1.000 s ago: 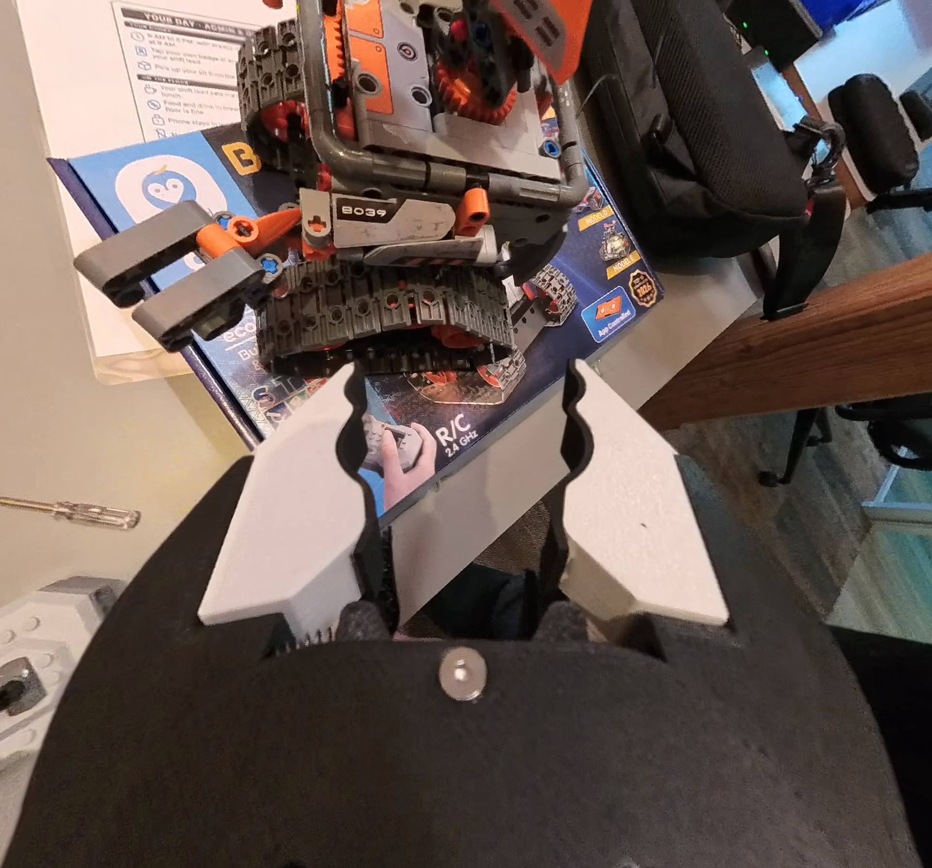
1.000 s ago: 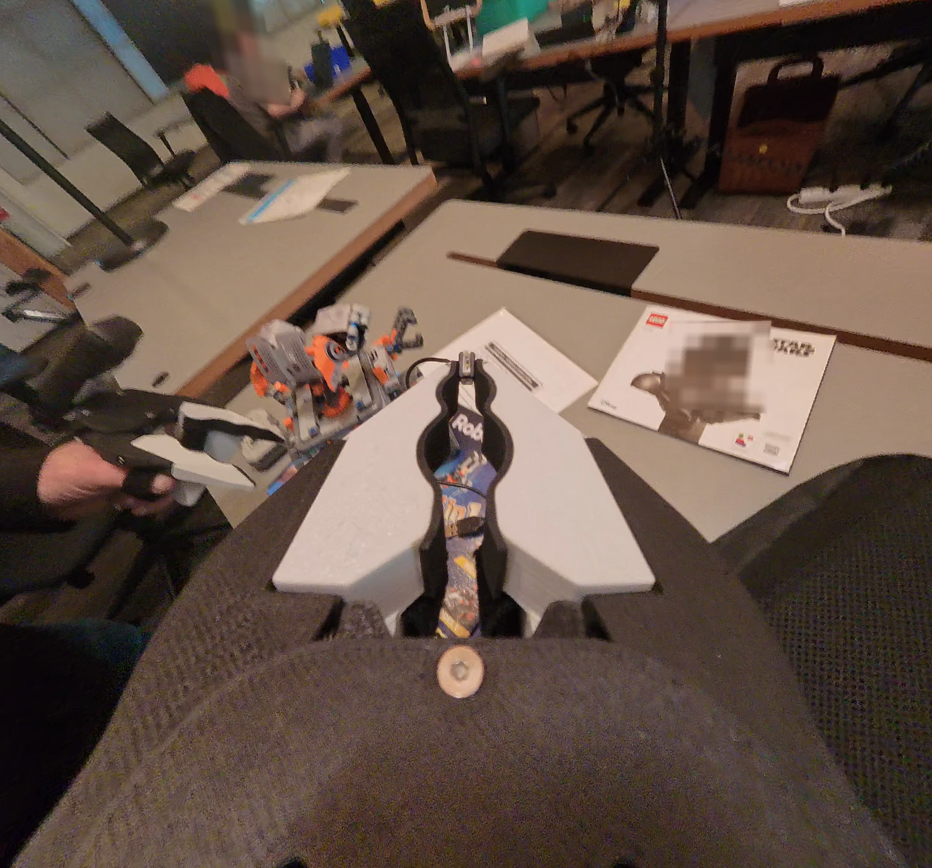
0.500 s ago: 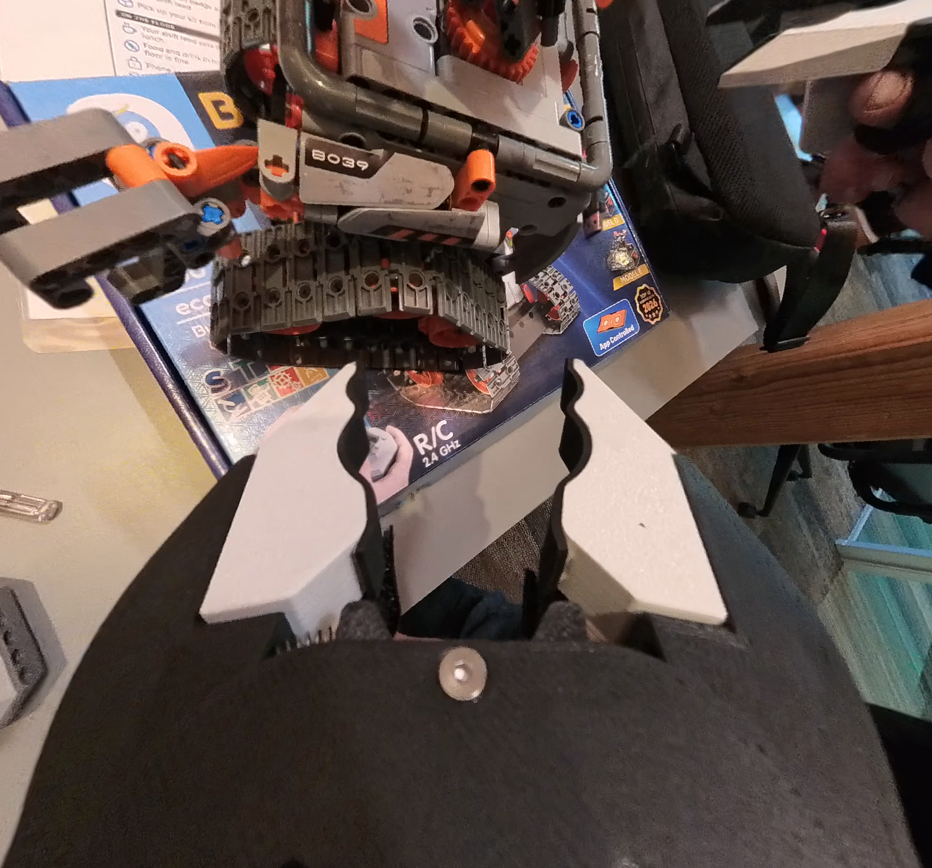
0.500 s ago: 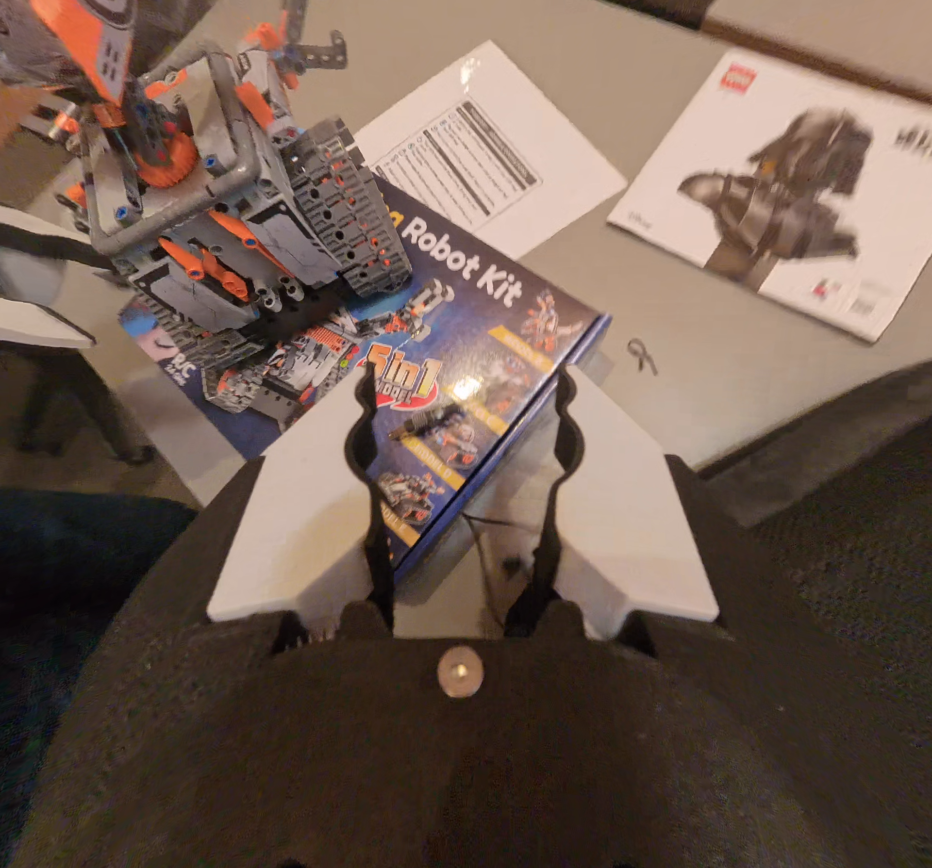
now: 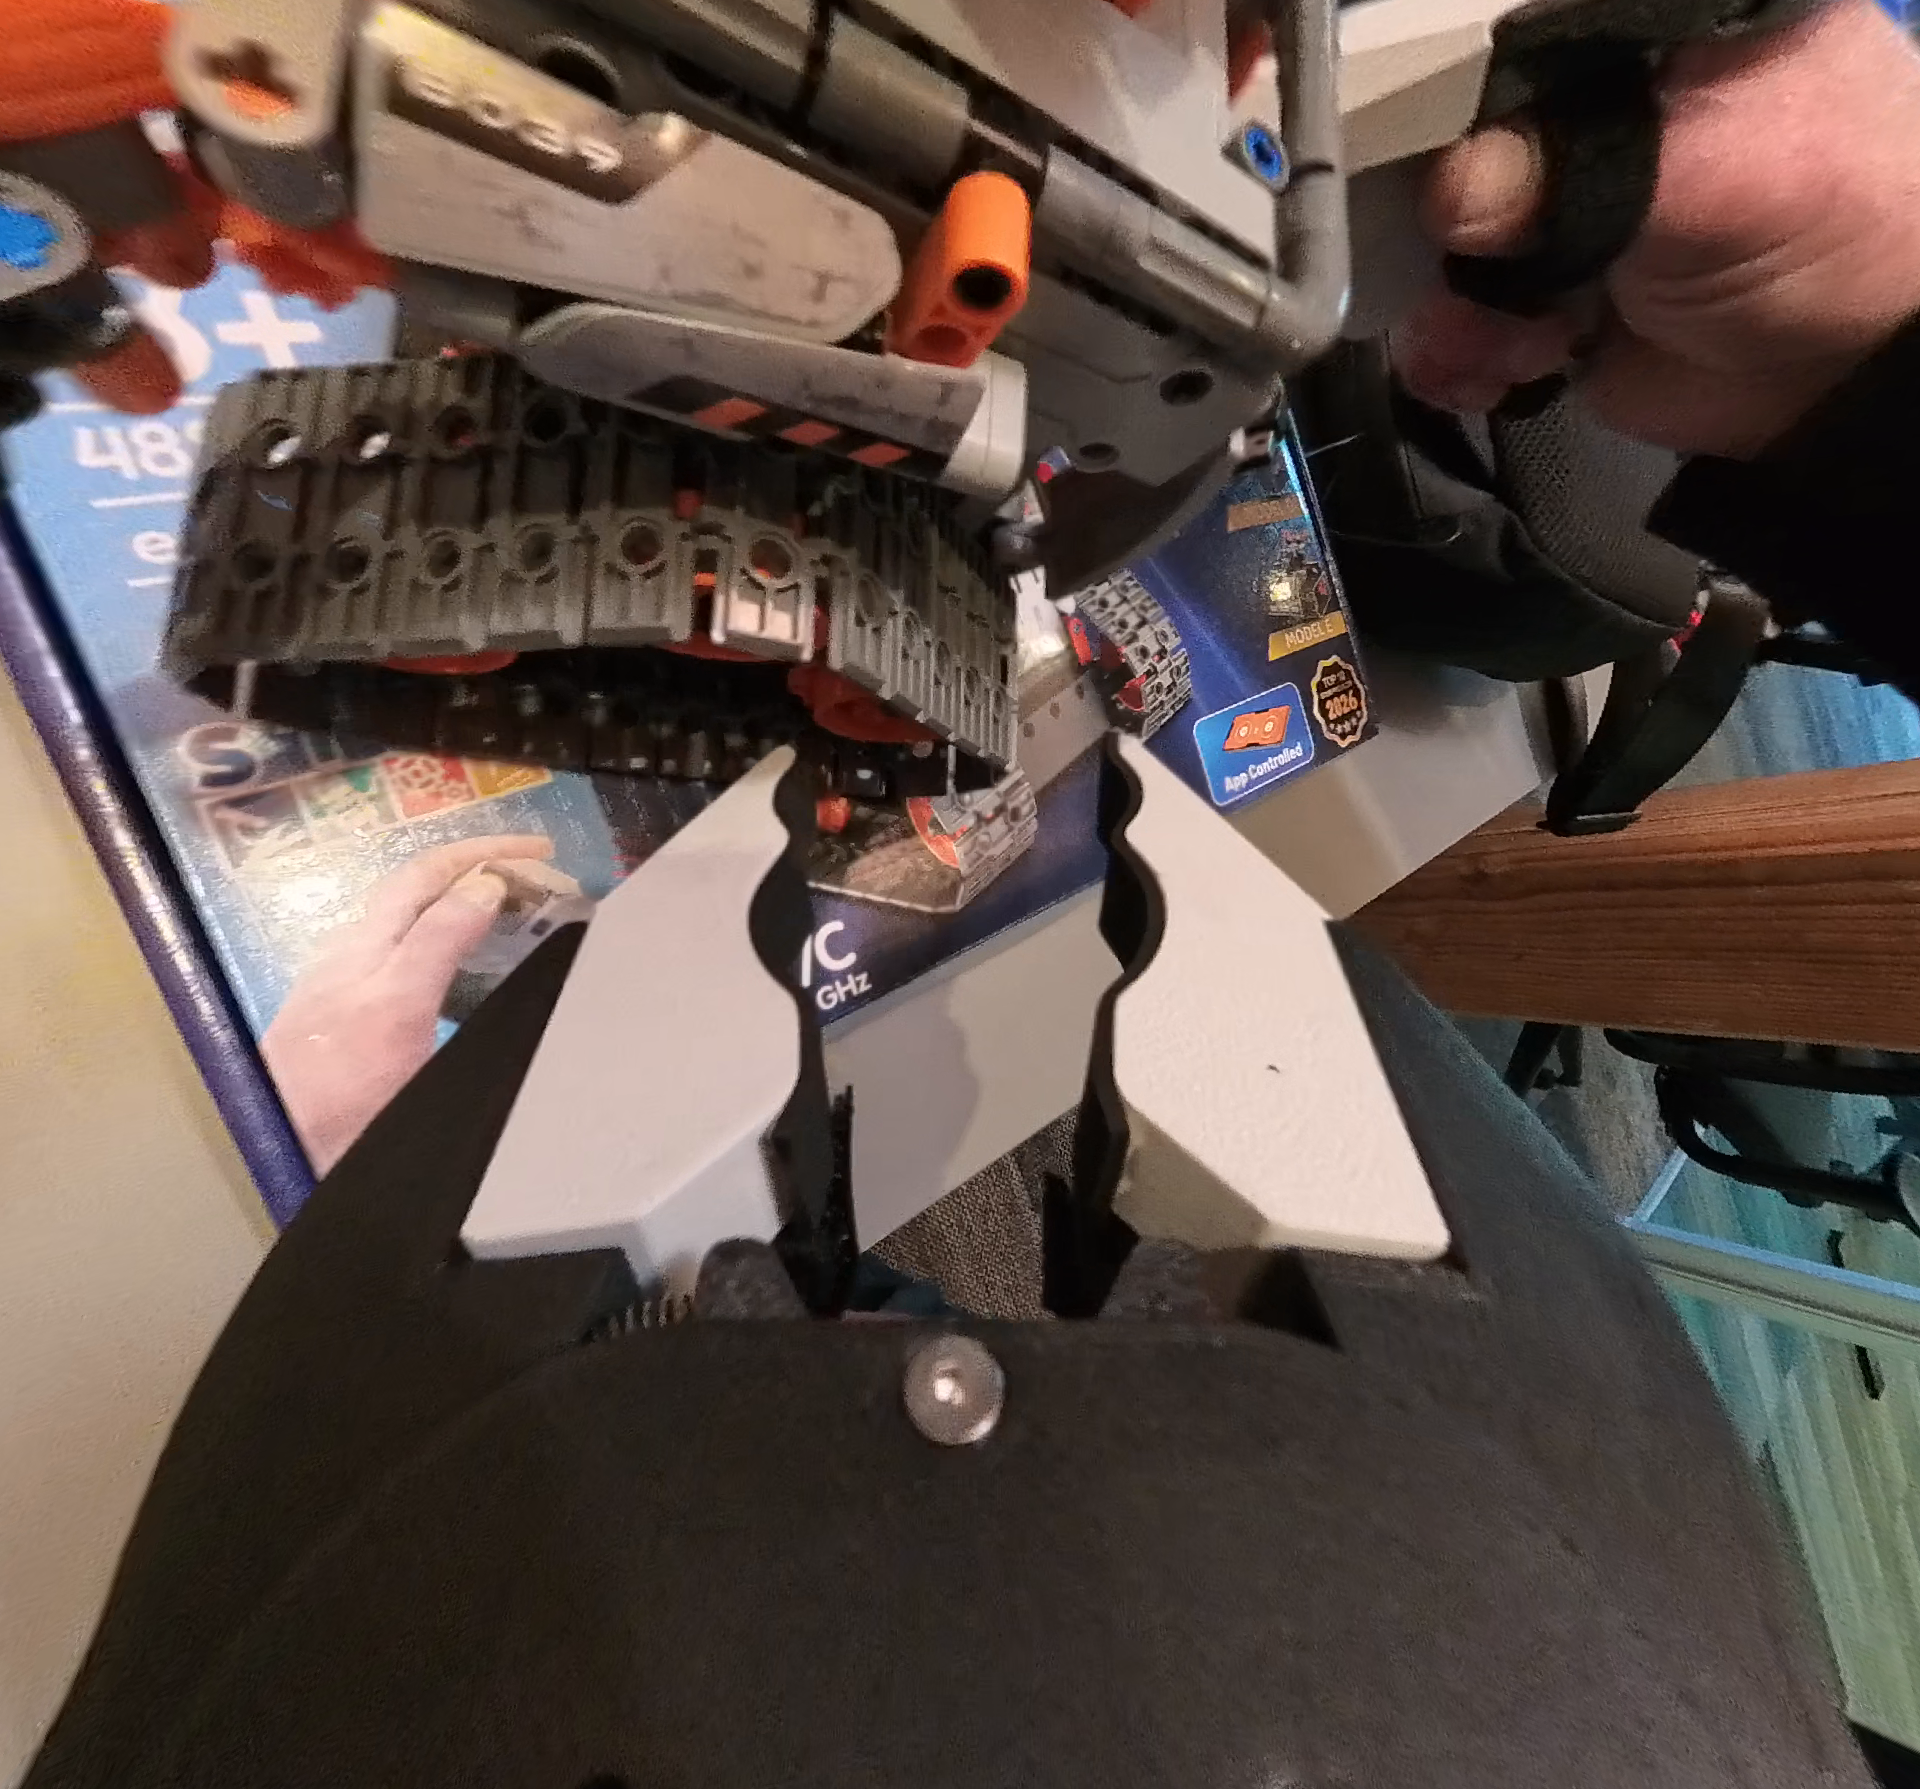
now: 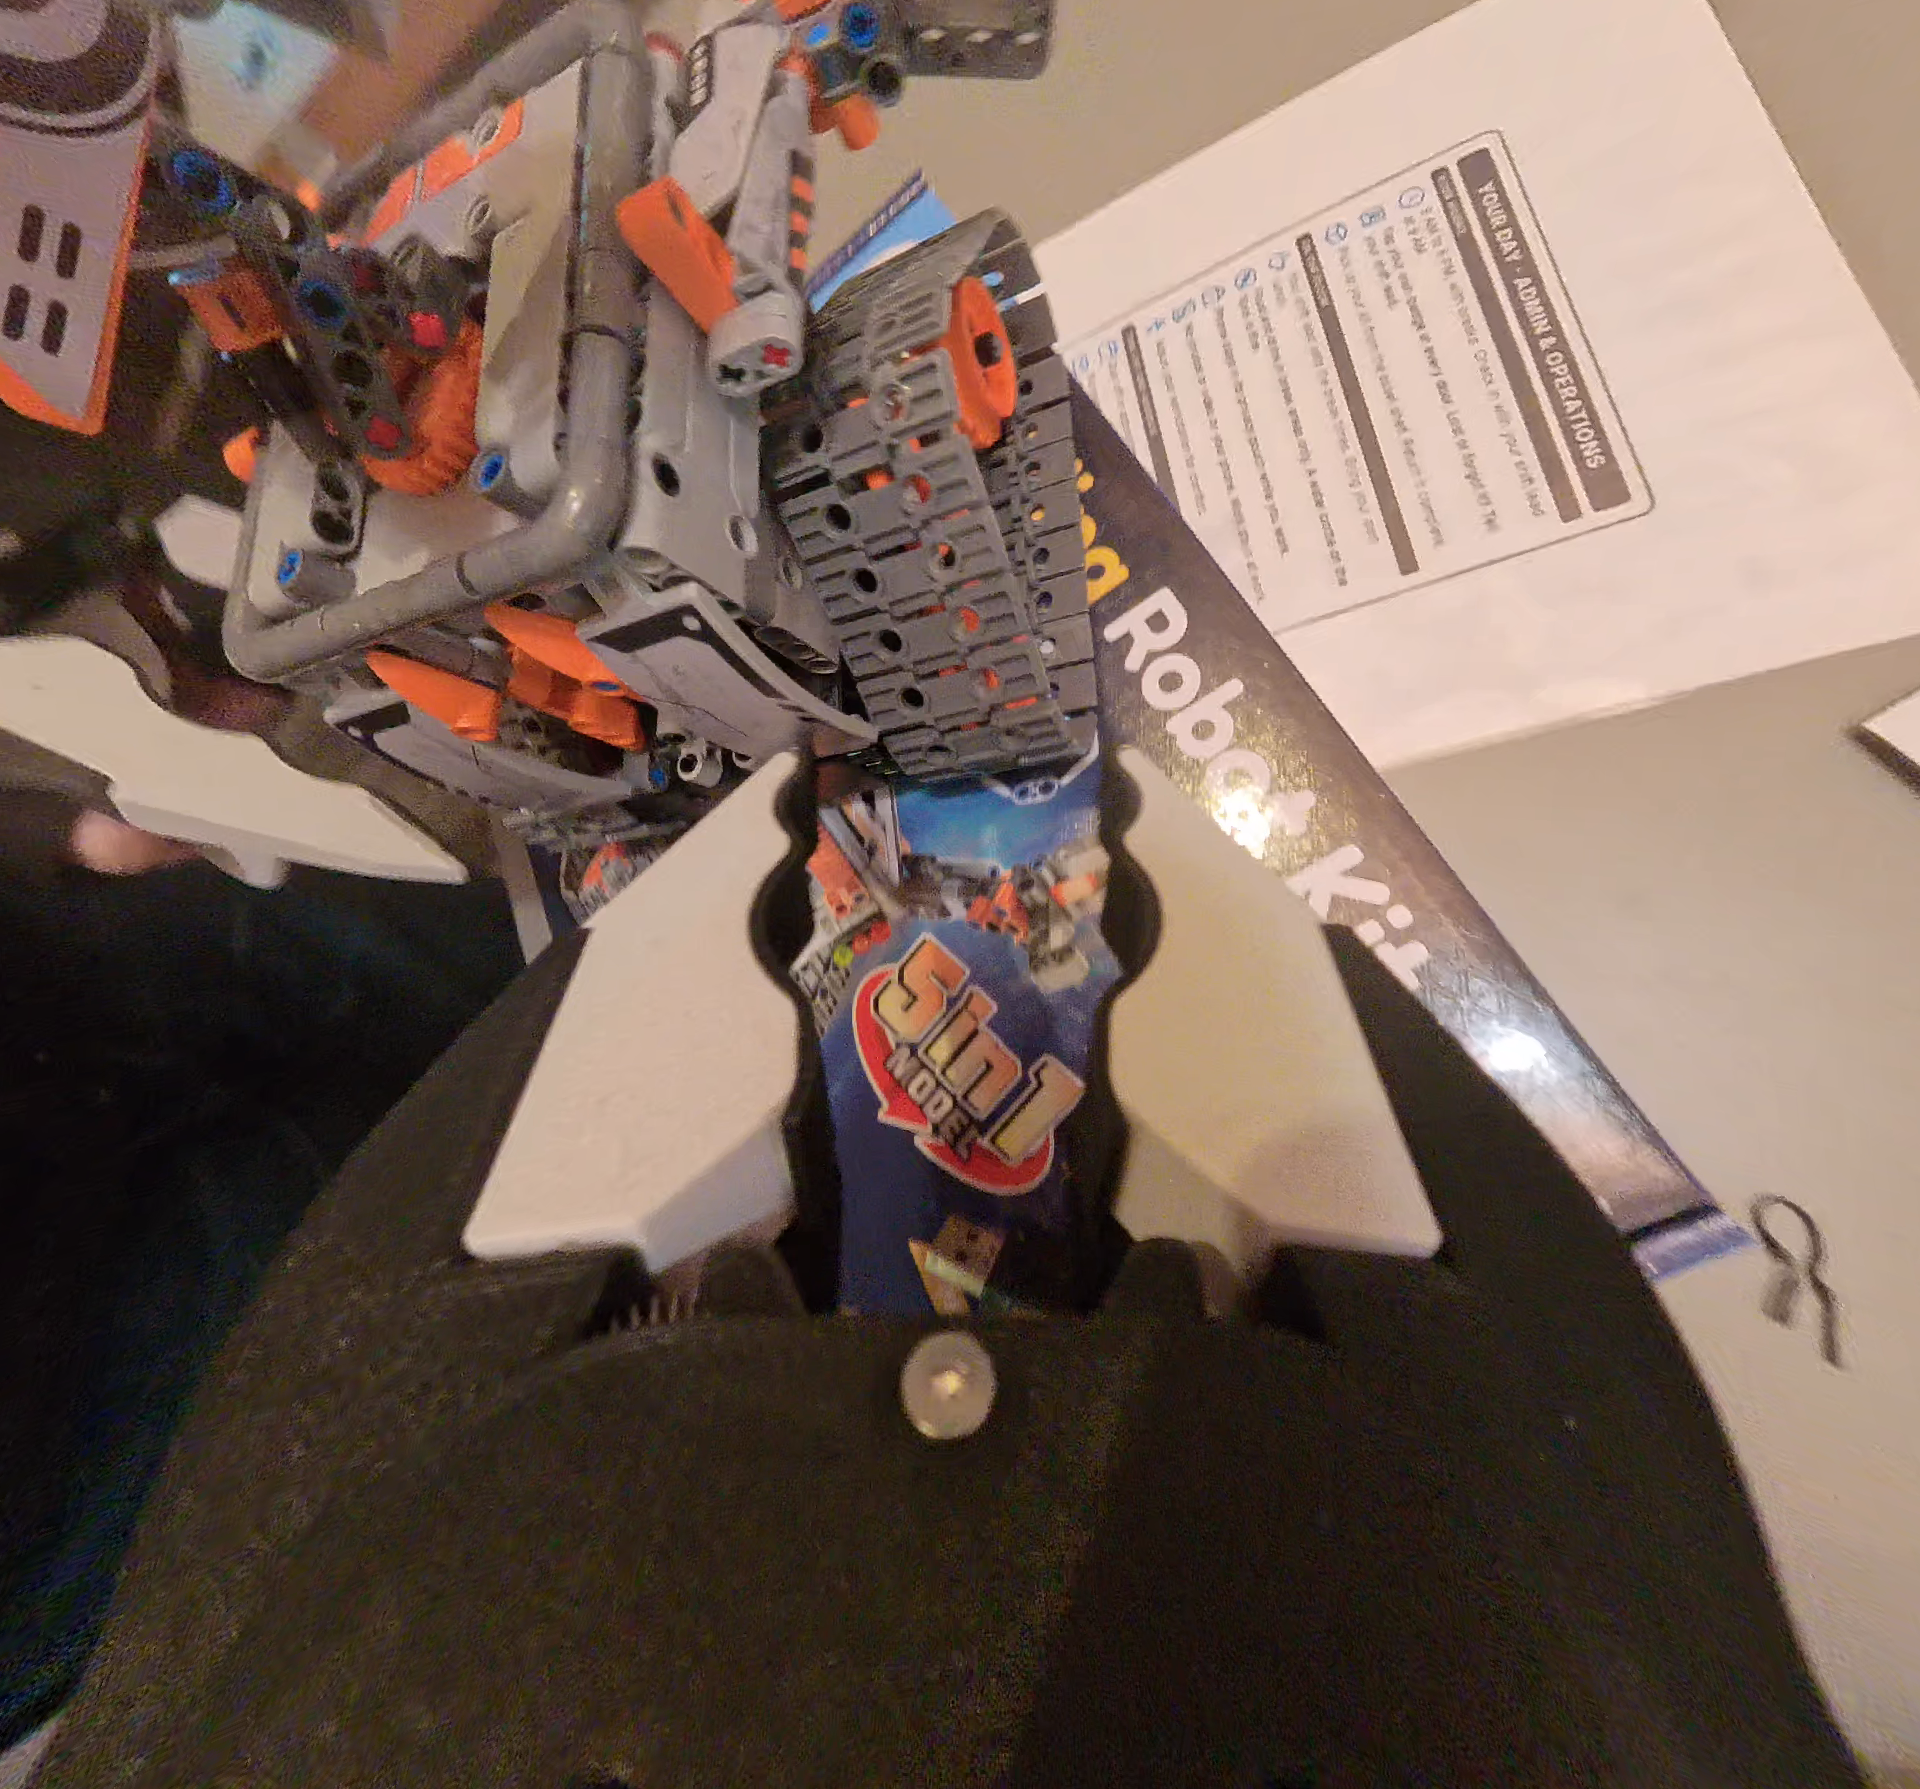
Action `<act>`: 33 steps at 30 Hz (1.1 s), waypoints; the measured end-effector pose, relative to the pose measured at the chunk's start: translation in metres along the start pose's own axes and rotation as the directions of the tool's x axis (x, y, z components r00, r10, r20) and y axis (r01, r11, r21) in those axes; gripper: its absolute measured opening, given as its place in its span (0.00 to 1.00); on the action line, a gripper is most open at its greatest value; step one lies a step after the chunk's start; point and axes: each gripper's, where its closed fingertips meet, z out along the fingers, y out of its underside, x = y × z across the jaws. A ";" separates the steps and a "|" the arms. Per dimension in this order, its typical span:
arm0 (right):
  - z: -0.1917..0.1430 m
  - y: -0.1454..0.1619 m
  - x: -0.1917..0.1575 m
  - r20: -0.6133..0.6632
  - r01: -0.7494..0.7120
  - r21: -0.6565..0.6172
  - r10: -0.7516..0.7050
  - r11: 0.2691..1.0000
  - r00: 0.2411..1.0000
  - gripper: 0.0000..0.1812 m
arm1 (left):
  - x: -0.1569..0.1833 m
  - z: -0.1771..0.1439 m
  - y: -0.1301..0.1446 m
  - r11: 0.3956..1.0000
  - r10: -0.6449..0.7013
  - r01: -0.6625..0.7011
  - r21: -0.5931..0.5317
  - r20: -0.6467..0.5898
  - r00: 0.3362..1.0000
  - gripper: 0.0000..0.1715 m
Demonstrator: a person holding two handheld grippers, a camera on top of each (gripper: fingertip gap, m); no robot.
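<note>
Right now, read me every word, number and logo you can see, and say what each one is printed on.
I won't quote writing; these things carry it.
Blue cardboard toy box: large title lettering, a round logo, small badges; legible.
White paper sheet: boxed list under a dark heading bar; small print.
Grey and orange tracked toy robot: short code on a grey panel; blurred.

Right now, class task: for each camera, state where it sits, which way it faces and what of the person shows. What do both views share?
Left wrist view: on the left gripper, facing the tracked toy robot; a hand shows.
Right wrist view: on the right gripper, facing down at the toy's track and printed sheet; no clear body part.
Shared: the toy robot on the blue box.
</note>
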 end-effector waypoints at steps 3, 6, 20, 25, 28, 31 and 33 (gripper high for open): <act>0.006 -0.004 -0.005 0.093 -0.027 0.040 0.023 0.999 0.995 0.18 | 0.007 0.002 -0.003 1.000 0.002 -0.001 0.023 -0.039 0.999 0.23; 0.006 -0.010 -0.008 0.170 -0.060 0.071 0.047 0.996 0.984 0.20 | 0.007 0.004 -0.004 1.000 -0.008 0.009 0.026 -0.045 0.999 0.19; 0.027 -0.028 -0.007 0.442 -0.154 -0.029 0.151 0.988 0.884 0.17 | 0.002 0.009 -0.009 0.998 -0.028 0.030 0.047 -0.029 0.999 0.10; 0.018 -0.015 -0.011 0.436 -0.143 -0.049 0.150 0.989 0.887 0.11 | 0.004 0.005 -0.006 0.999 -0.027 0.030 0.039 -0.079 0.997 0.07; 0.007 -0.006 -0.017 0.414 -0.137 -0.029 0.137 0.990 0.900 0.09 | 0.008 -0.003 -0.005 1.000 0.001 0.002 0.027 -0.119 0.993 0.06; -0.005 0.002 -0.024 0.384 -0.153 0.004 0.140 0.988 0.913 0.08 | 0.013 -0.010 -0.004 1.000 0.030 -0.030 0.006 -0.163 0.986 0.06; -0.011 0.009 -0.029 0.359 -0.166 0.021 0.147 0.986 0.922 0.08 | 0.020 -0.013 0.000 0.998 0.053 -0.058 -0.020 -0.200 0.978 0.06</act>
